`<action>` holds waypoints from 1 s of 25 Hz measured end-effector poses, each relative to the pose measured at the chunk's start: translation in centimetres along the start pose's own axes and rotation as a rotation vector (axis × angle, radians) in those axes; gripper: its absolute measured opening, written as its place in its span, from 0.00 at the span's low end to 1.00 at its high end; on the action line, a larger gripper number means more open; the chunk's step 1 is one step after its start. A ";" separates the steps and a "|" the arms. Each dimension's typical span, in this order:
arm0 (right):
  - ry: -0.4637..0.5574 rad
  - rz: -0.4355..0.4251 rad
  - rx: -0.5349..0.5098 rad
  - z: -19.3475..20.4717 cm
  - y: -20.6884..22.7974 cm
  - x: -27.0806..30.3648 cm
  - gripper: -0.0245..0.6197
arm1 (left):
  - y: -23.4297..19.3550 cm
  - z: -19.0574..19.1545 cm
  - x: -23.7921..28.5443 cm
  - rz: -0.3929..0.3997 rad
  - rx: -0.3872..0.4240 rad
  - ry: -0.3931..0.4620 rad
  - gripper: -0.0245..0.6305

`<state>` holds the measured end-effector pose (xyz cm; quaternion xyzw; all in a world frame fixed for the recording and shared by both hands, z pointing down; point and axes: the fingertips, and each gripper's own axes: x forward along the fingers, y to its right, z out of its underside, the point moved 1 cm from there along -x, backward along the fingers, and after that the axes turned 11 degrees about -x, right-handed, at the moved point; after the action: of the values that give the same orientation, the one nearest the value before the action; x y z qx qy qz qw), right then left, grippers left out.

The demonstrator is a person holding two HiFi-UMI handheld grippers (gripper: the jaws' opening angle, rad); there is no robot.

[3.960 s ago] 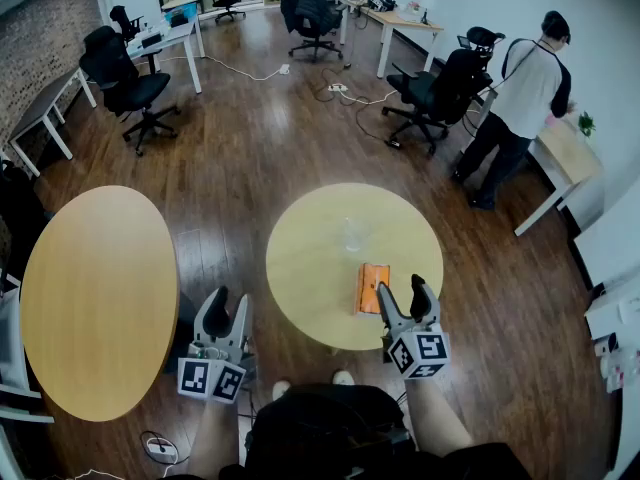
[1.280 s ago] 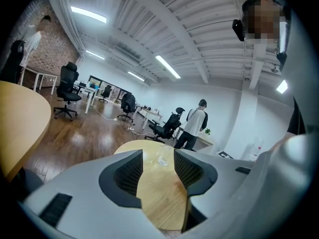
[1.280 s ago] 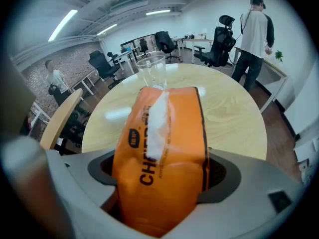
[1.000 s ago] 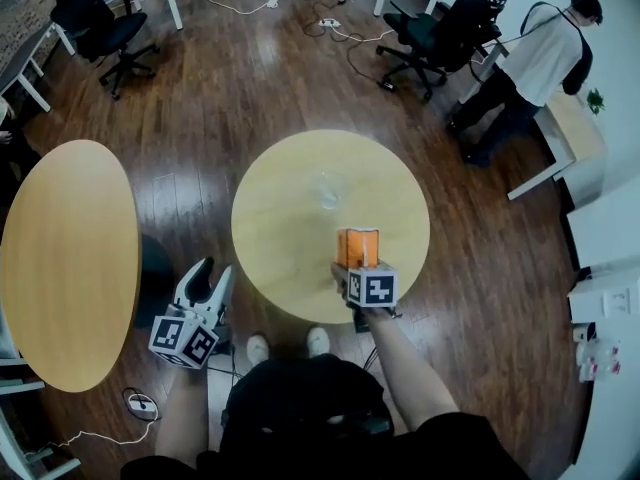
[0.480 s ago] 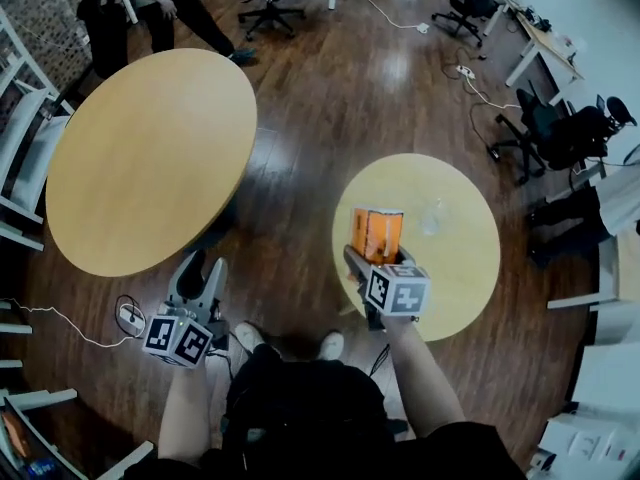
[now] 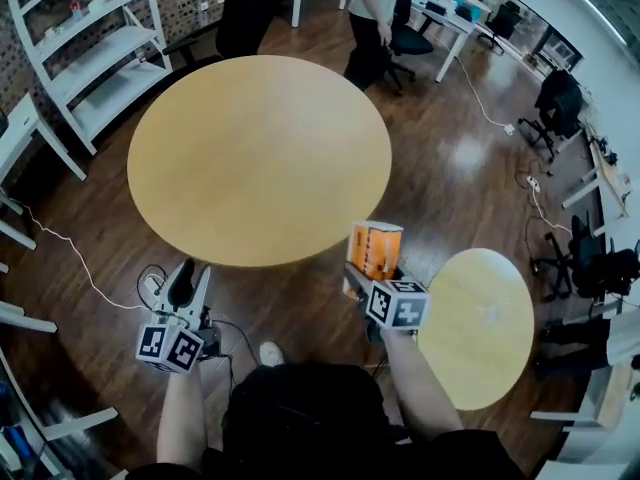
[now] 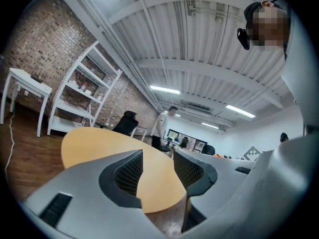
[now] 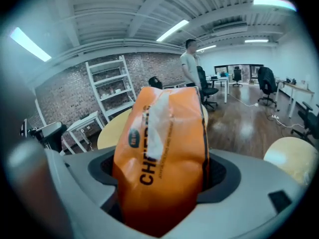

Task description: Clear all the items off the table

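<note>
Progress check from us: we read this as the carry-off step, with the orange glossy plastic snack packet (image 6: 376, 246) off the table and up in the air. It was over the dark wood floor (image 6: 310, 298), in the gap between the smaller round light-wood table (image 6: 470, 368) on our right and the big round light-wood table (image 6: 230, 138) ahead. Our grey right gripper (image 6: 374, 274) was pinching the packet's lower part from both sides, pads pressed into the plastic, so the jaws stood wide but were definitely on it. Our grey left gripper (image 6: 188, 290) hung low on the other side with its jaws spread and nothing between them, only the big table's edge behind. Next move, we figured, called for a drop spot. The big table was bare and close, so setting the packet down there upright and then easing the jaws off looked like the obvious call, though that's our guess. The smaller table had one faint pale thing (image 6: 489, 315) on it that we couldn't identify, so the job probably wasn't finished. Packet itself stood upright in the jaws, puffy and a bit crinkled, bright orange with dark block lettering running up the front, a small dark oval logo and a whitish patch near the top. Looked soft and squashy, so a light squeeze seemed plenty.
</note>
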<state>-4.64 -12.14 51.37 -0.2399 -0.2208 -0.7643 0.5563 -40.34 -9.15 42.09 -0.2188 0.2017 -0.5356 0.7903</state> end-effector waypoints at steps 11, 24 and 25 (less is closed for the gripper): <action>-0.121 -0.196 -0.152 -6.5 -12.1 13.5 0.71 | -10.6 -8.7 -4.0 -0.187 0.018 0.177 0.33; -0.180 -0.314 -0.202 -15.5 -17.9 28.7 0.72 | -17.8 -14.2 6.2 -0.244 0.061 0.173 0.34; -0.186 -0.314 -0.201 -15.8 -17.9 29.7 0.72 | -18.3 -14.3 7.1 -0.244 0.065 0.167 0.34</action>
<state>-31.55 -38.70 55.82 -0.3262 -0.2286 -0.8344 0.3809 -59.68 -23.66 40.03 -0.1709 0.2212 -0.6502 0.7065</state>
